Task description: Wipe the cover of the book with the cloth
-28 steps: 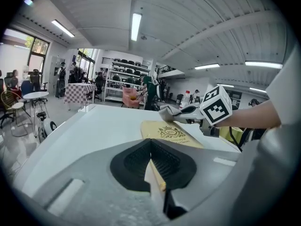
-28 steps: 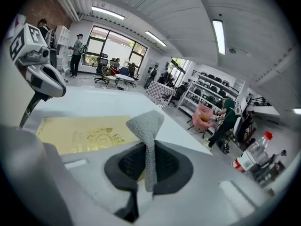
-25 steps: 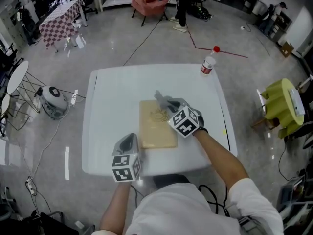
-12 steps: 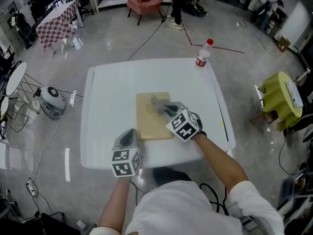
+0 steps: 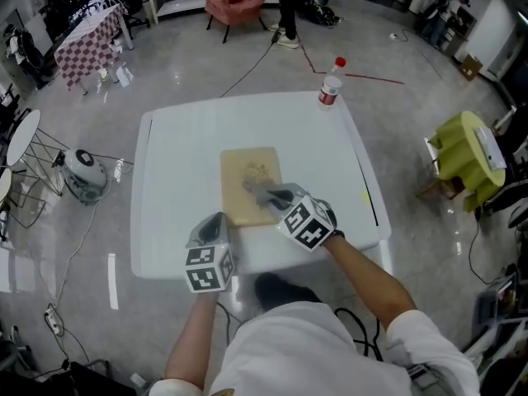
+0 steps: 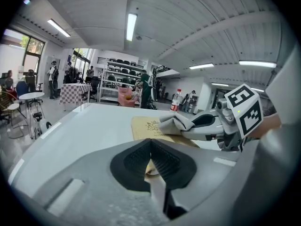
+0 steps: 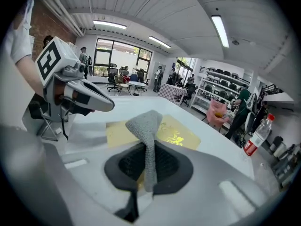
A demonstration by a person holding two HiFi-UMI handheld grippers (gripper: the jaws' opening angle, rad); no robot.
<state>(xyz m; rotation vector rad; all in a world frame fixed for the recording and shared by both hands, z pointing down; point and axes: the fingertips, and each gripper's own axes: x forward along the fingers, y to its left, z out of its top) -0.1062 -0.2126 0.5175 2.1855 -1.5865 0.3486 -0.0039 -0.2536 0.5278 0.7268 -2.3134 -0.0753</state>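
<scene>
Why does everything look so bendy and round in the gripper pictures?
Left gripper view: wide-angle lens curves the ceiling and table, corners go black. Right gripper view: same bending, and the cloth looms big but sharp. Head view: milder bending, shiny glare on the floor.

Right tongs point(image 7: 149, 167) closed on a grey knitted cloth point(image 7: 146, 124); its free end rises above a tan book point(image 7: 181, 134) lying flat on the white counter point(image 7: 211, 147). Left tongs point(image 7: 109, 105) near book's edge.
</scene>
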